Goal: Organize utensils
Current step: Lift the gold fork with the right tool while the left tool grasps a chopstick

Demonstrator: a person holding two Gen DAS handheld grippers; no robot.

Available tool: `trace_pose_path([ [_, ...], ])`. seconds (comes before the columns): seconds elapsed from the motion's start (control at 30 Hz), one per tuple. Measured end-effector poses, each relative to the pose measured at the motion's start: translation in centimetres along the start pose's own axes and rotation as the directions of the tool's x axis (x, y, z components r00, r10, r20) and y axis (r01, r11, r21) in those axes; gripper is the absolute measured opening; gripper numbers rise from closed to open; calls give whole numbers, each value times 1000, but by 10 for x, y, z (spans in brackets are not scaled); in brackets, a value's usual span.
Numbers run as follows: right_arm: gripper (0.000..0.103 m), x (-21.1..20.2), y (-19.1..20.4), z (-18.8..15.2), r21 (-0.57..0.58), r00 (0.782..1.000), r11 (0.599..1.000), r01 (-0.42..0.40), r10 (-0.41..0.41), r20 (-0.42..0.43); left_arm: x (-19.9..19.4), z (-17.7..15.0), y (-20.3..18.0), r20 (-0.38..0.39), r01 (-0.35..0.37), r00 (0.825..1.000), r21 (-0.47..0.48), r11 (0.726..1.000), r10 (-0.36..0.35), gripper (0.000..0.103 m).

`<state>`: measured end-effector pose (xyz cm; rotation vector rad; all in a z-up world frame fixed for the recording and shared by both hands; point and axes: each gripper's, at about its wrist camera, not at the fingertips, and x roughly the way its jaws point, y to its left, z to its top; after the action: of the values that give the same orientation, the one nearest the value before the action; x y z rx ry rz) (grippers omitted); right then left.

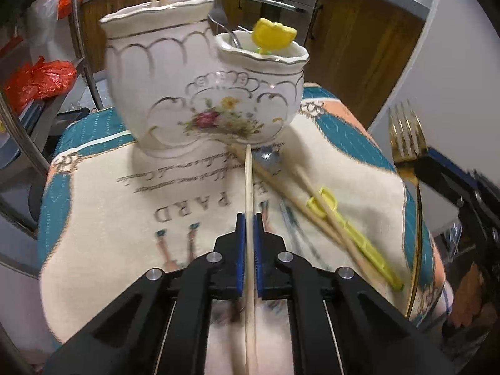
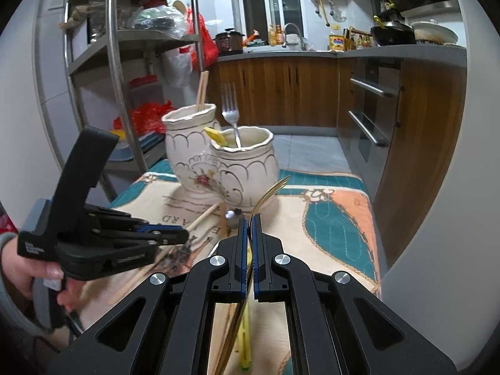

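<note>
Chopstick (image 1: pixel 249 187) clamped in left gripper (image 1: pixel 249 228) jaws, gold fork (image 2: pixel 268 193) clamped in right gripper (image 2: pixel 249 228) jaws — near ceramic holder (image 1: pixel 203 93)

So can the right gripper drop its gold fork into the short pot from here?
Probably yes: the right gripper holds the gold fork, and the short pot sits ahead, mouth open beside the silver fork.

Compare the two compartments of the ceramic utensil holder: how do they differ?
The tall compartment rises higher and stands behind; the short compartment is lower and in front. The tall compartment holds wooden chopsticks; the short compartment holds a silver fork and a yellow-topped utensil. The flower motif sits low, about where the two meet. Both are cream ceramic with gold scalloped trim and wavy rims, joined as one piece.
</note>
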<state>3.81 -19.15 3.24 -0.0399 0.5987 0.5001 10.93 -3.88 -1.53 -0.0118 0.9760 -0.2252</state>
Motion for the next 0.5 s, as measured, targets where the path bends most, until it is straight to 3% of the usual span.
trace_pose_path([
  [0.23, 1, -4, 13, 4, -37, 1000, 999, -1, 2, 19, -14, -16, 15, -50, -34, 998, 164, 986, 43, 5],
  [0.33, 1, 1, 10, 3, -22, 1000, 1000, 8, -8, 3, -12, -26, 19, -65, -47, 996, 196, 979, 61, 5],
  [0.5, 1, 5, 0, 0, 19, 1000, 1000, 18, -18, -23, -14, -39, 31, -64, -6, 998, 177, 984, 18, 5],
])
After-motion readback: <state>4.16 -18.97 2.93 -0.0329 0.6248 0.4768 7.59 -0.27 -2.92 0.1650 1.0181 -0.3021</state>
